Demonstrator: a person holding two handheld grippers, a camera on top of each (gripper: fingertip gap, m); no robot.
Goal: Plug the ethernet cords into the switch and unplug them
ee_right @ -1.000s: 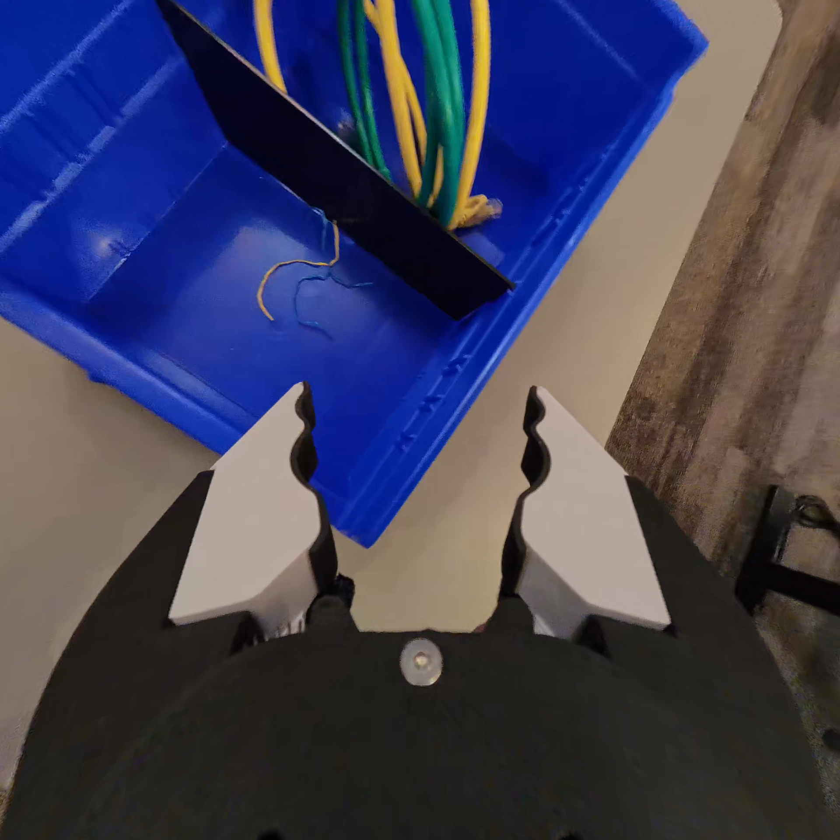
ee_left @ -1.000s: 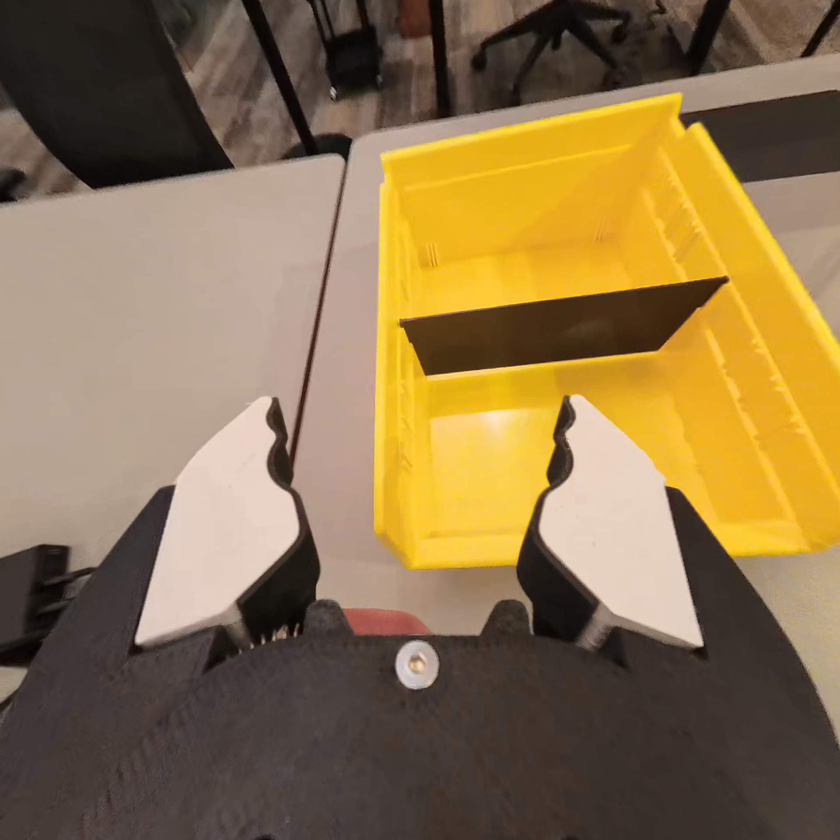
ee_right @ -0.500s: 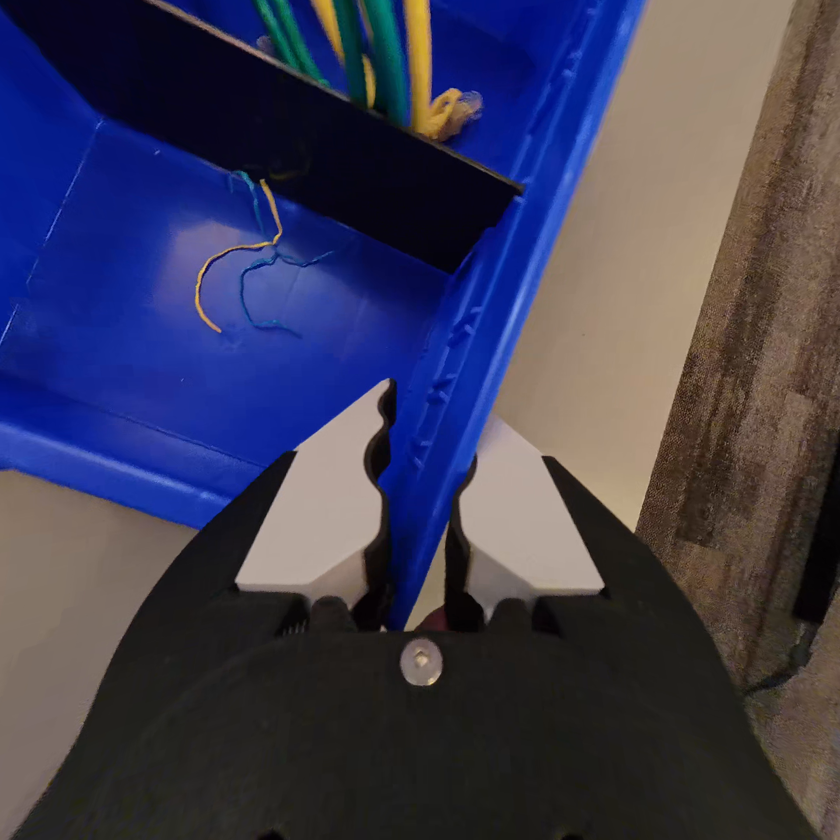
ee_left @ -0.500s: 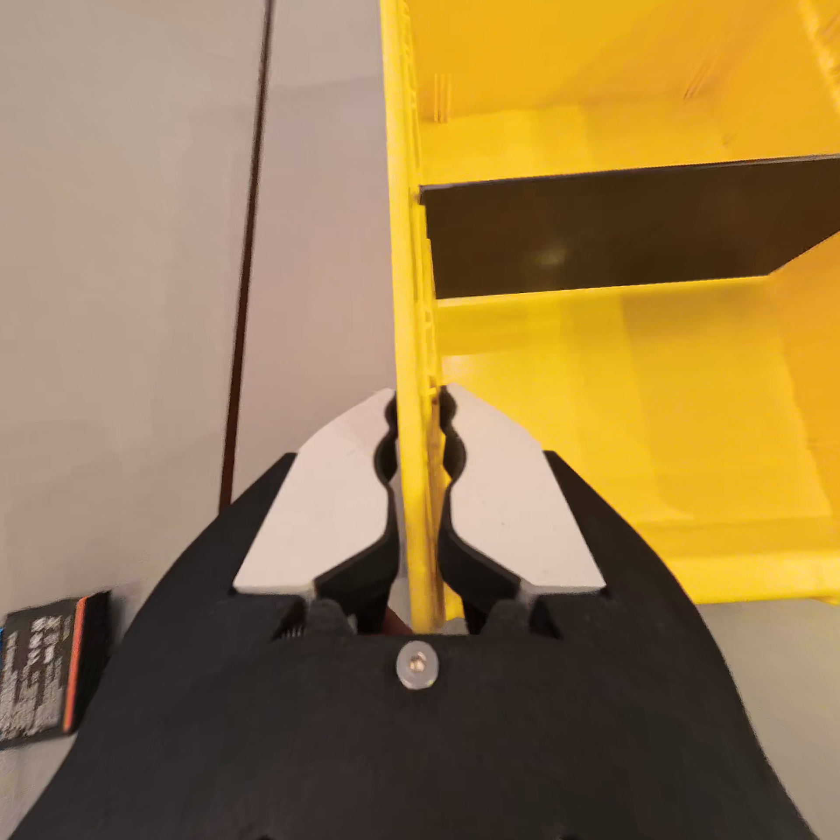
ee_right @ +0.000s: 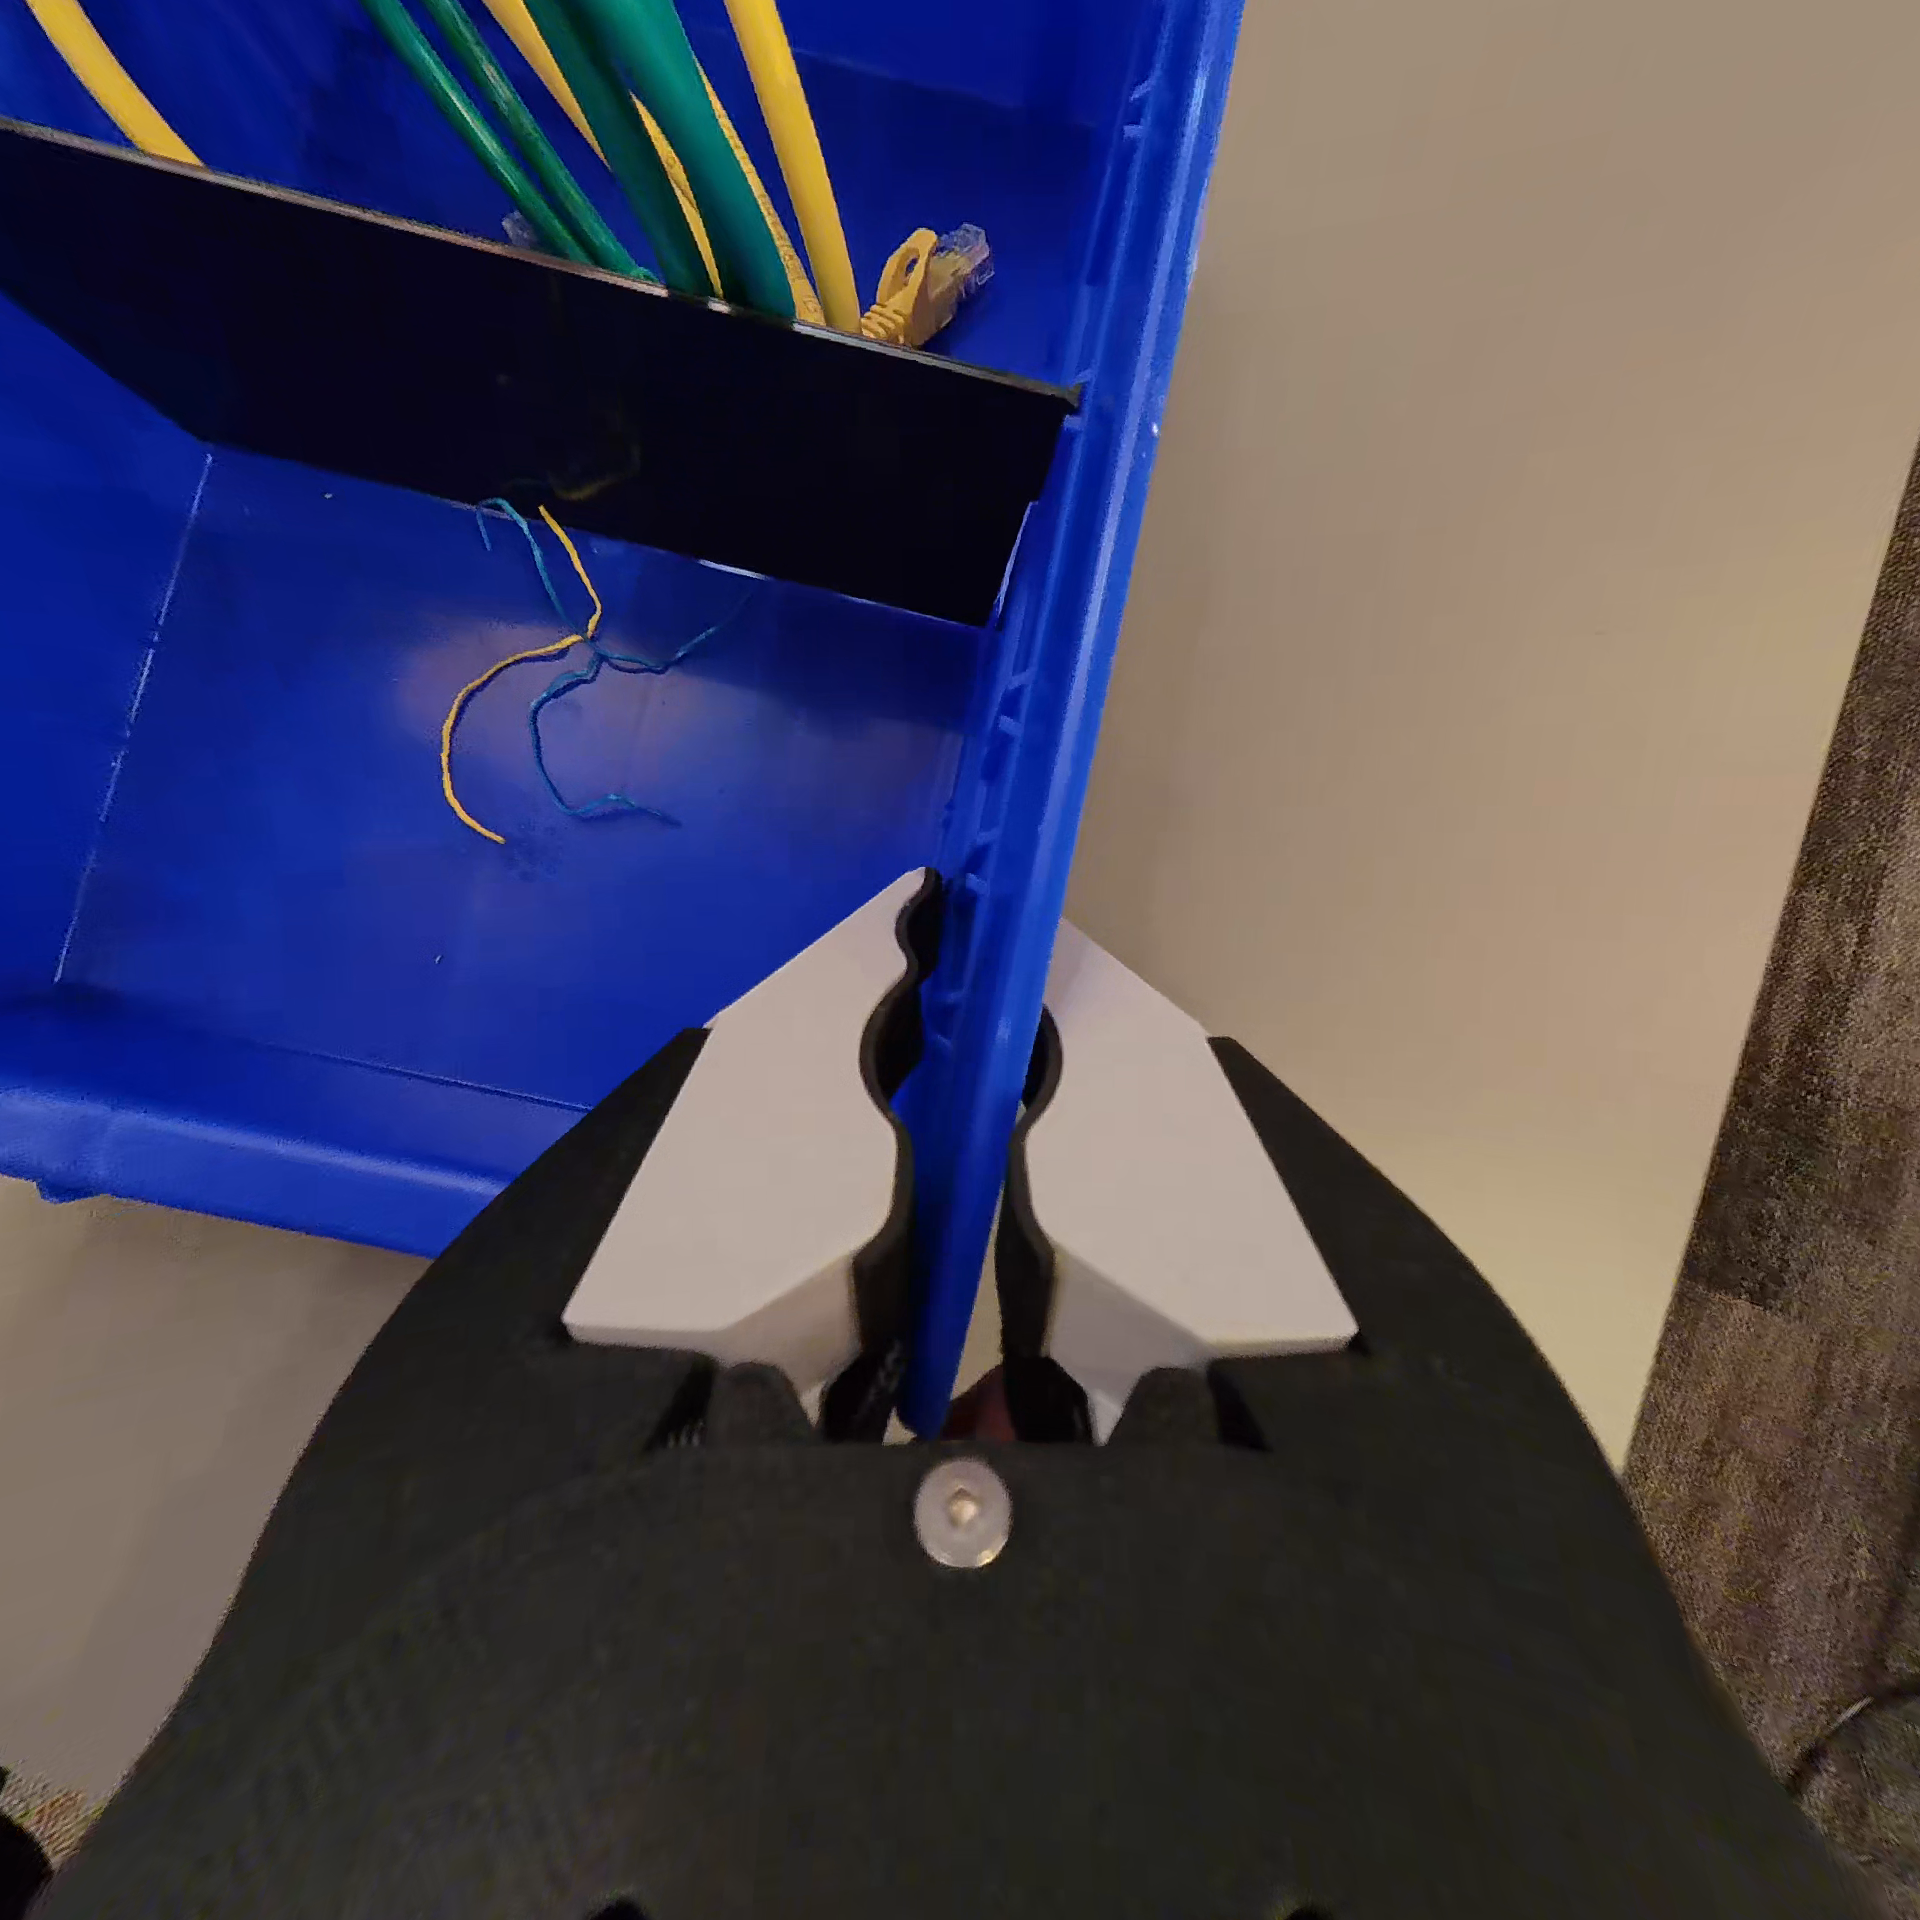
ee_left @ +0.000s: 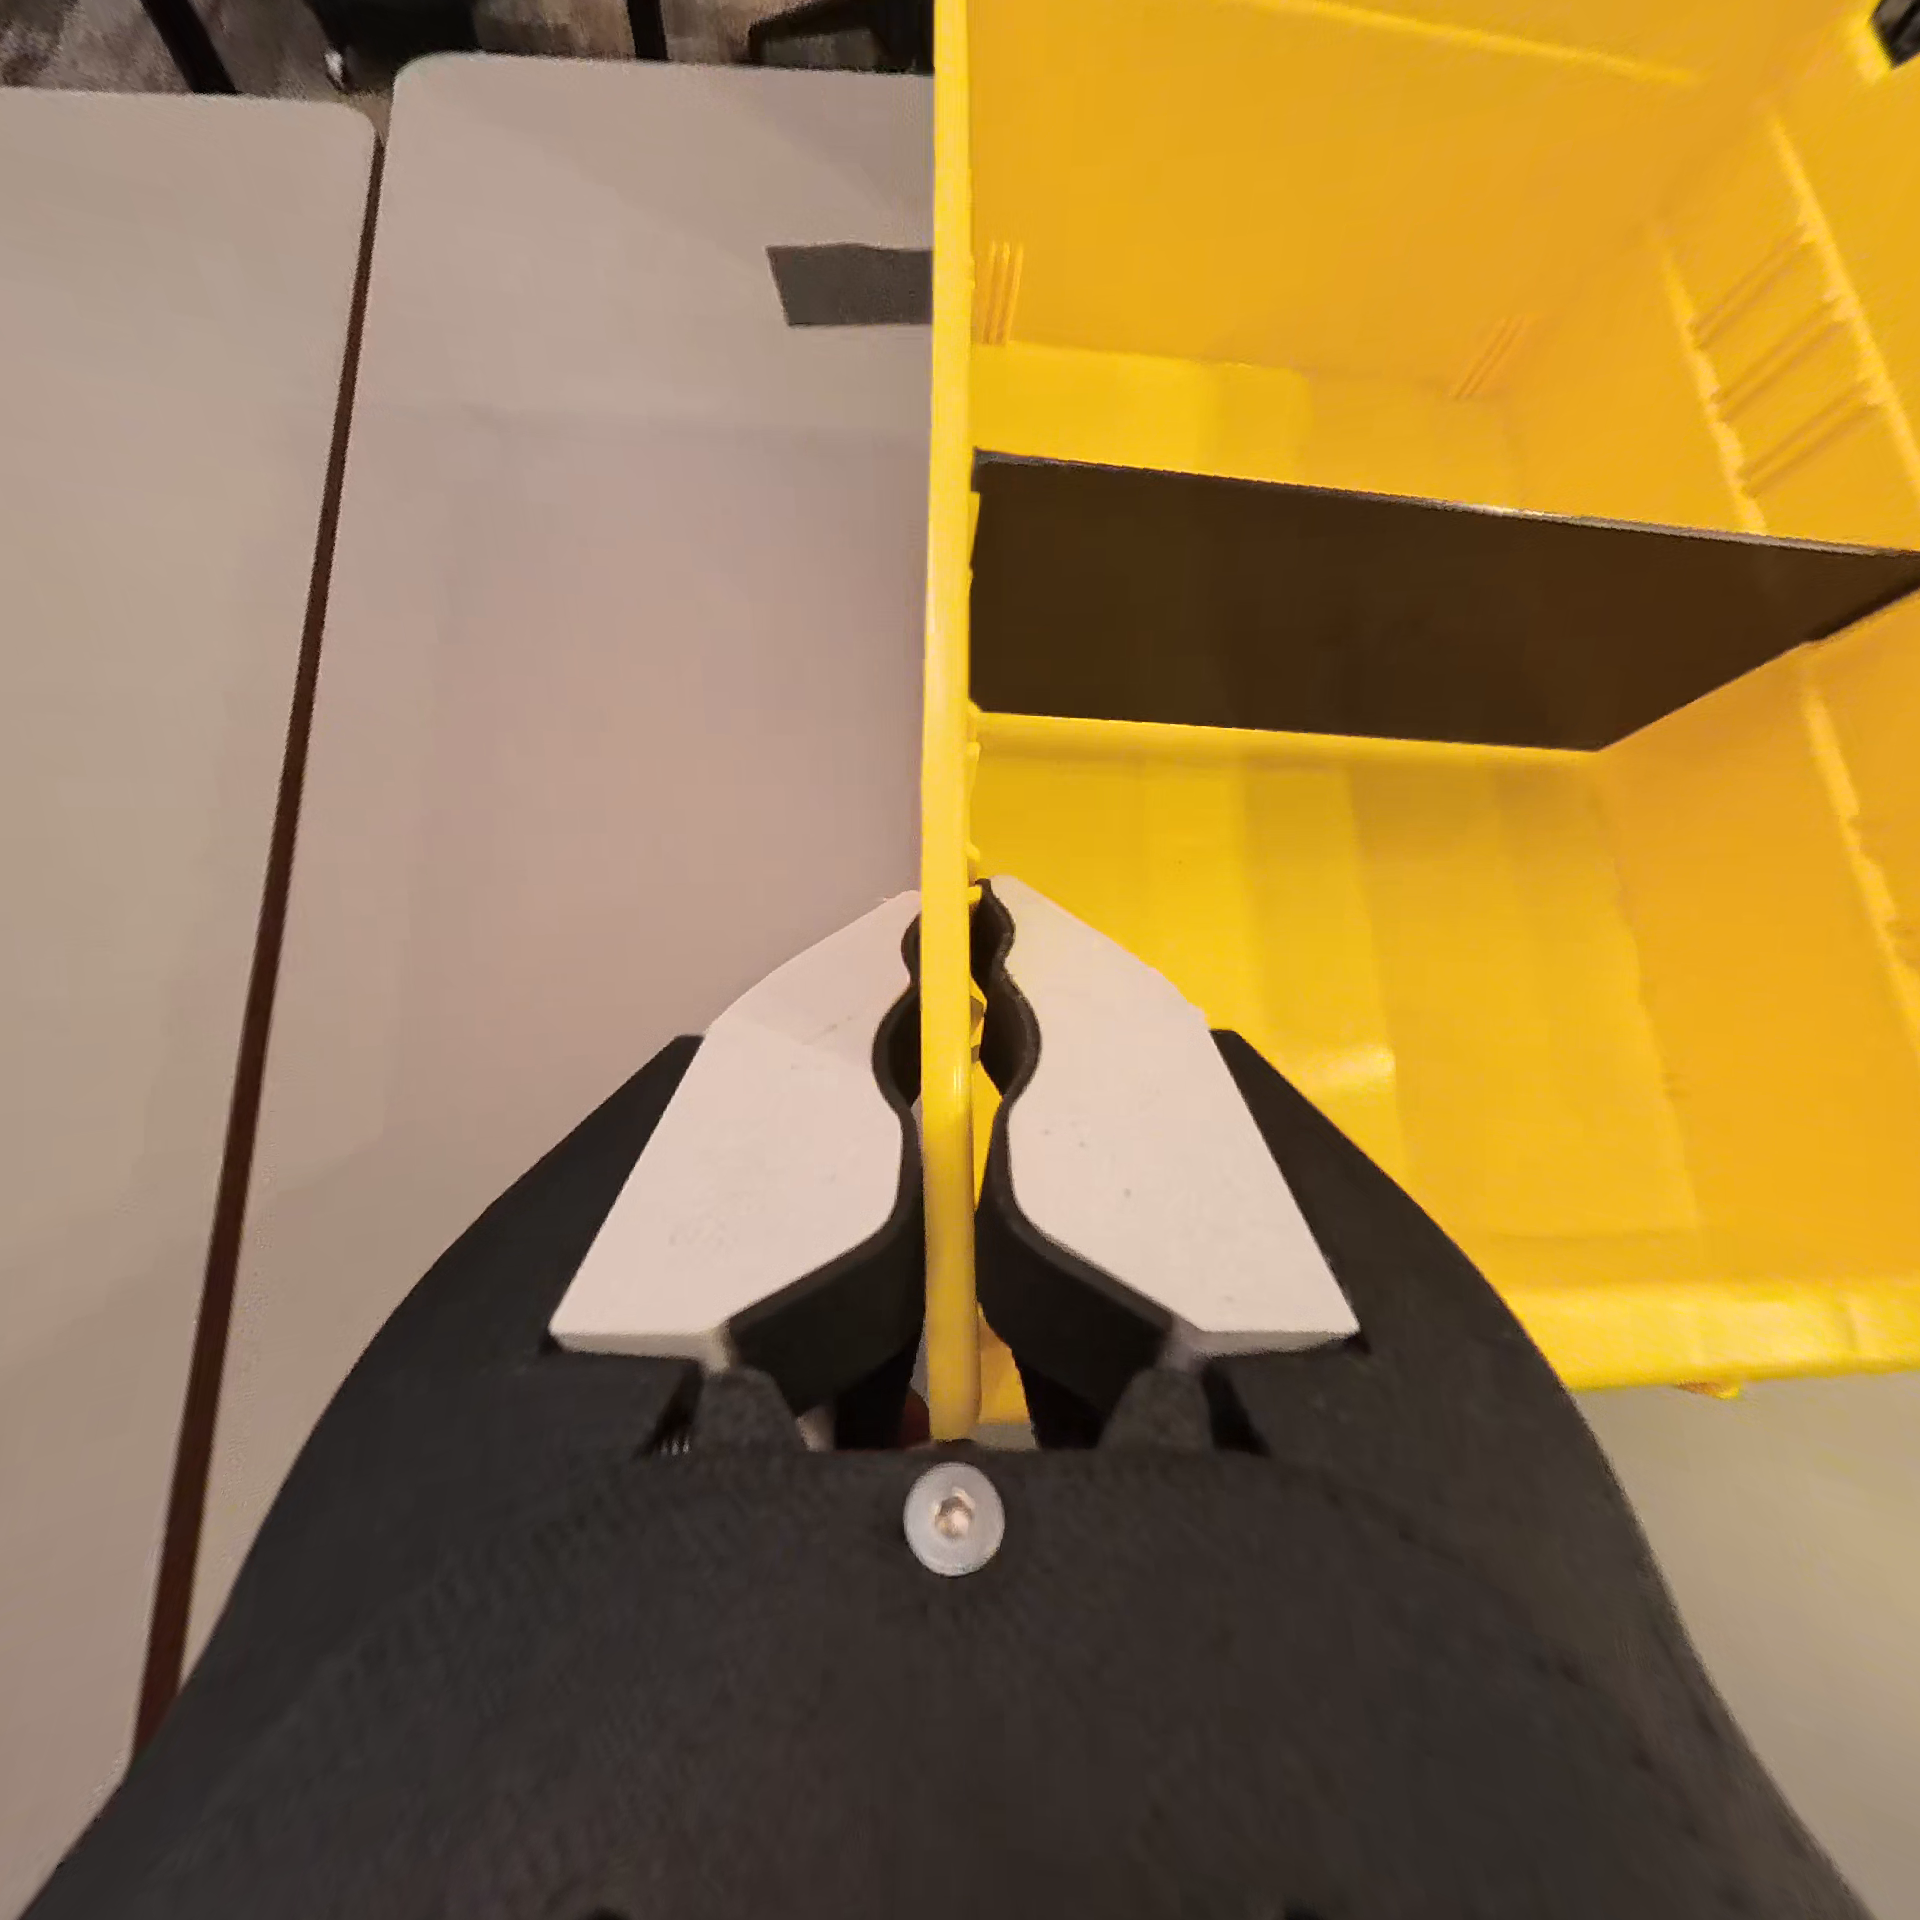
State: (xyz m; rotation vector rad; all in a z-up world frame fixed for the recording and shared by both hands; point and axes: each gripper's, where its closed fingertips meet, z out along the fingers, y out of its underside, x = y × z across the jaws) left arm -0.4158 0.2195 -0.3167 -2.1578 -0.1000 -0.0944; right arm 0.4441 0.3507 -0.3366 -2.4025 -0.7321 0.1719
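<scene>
Yellow bin (ee_left: 1455,987) wall sits clamped in the left claw (ee_left: 951,904); the right claw (ee_right: 987,904) clamps the blue bin (ee_right: 312,935) wall; no writing shows.

A smooth pale grey tabletop (ee_left: 623,623) carries a yellow plastic bin (ee_left: 1455,1039) with a black divider panel across it. Beside the bin's left wall, a dark grey rectangular strip (ee_left: 847,286) lies flat on the surface. A dark seam separates this tabletop from a second pale grey tabletop (ee_left: 135,623) just beside it. In the right wrist view, a beige tabletop (ee_right: 1455,623) bears a blue plastic bin (ee_right: 520,935) near its edge, with mottled grey-brown carpet floor (ee_right: 1797,1247) beyond.
</scene>
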